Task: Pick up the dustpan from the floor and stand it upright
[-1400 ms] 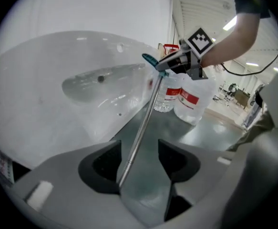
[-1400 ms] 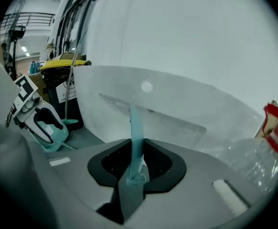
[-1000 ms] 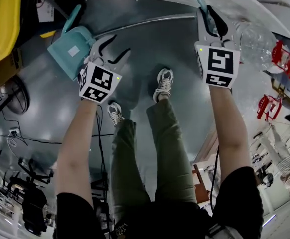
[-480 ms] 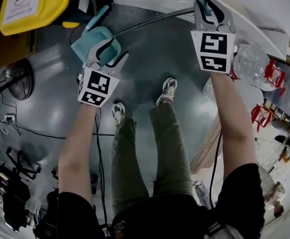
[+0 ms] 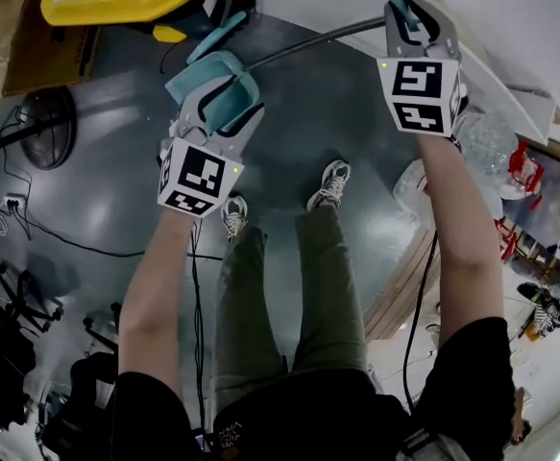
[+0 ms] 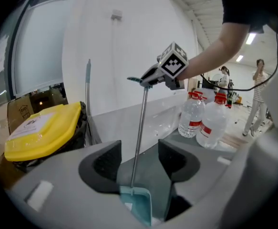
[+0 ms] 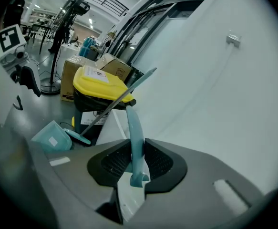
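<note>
In the clamped right claw (image 7: pixel 138 148) sits the dustpan handle (image 7: pixel 134 120); left claw (image 6: pixel 139 150) gapes.

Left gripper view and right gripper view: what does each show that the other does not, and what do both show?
Only the left gripper view shows water bottles and the right gripper from outside, at the top of the dustpan pole. Only the right gripper view shows the left gripper from outside and a dark stand on the floor. Both show the dustpan, the yellow bin and the white wall.
</note>
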### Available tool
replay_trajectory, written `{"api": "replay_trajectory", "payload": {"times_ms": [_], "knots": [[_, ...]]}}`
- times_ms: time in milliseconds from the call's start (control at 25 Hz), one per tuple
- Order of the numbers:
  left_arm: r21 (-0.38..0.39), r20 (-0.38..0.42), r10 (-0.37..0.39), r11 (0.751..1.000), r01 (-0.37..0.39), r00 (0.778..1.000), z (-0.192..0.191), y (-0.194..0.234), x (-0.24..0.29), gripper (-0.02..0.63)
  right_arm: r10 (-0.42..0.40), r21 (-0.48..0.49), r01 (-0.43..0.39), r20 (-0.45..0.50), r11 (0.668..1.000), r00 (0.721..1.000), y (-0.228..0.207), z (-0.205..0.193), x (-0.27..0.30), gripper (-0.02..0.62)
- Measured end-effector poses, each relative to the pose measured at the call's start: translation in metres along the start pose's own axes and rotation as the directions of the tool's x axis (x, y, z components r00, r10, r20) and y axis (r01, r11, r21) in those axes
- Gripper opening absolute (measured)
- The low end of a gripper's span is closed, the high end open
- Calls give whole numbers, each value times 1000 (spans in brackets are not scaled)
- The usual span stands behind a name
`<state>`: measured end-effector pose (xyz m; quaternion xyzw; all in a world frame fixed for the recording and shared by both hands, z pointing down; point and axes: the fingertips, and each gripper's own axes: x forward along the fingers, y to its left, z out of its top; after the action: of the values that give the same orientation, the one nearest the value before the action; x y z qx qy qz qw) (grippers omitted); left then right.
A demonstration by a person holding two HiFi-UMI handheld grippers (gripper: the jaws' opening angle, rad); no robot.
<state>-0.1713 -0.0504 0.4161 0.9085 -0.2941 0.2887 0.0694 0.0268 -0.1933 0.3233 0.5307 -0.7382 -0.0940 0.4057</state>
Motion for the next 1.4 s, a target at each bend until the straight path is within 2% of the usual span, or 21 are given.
{"api": "replay_trajectory", "payload": {"times_ms": [280,640,1040,1400], "knots": [[-60,82,54,997,-49,995,5,20,-45,265,23,-86,-24,-5,996,1000,14,38,16,78],[-148,122,160,979,-141,980,-5,54,-96,265,20,-198,-17,11,980,1000,12,82,39,78],[-229,131,218,956,-184,967,-10,62,-115,265,15,-313,-7,23,950,1000,0,106,60,78],[-263,140,232,946,-190,963,-18,61,-118,265,13,-391,5,45,920,999,-6,116,62,78]]}}
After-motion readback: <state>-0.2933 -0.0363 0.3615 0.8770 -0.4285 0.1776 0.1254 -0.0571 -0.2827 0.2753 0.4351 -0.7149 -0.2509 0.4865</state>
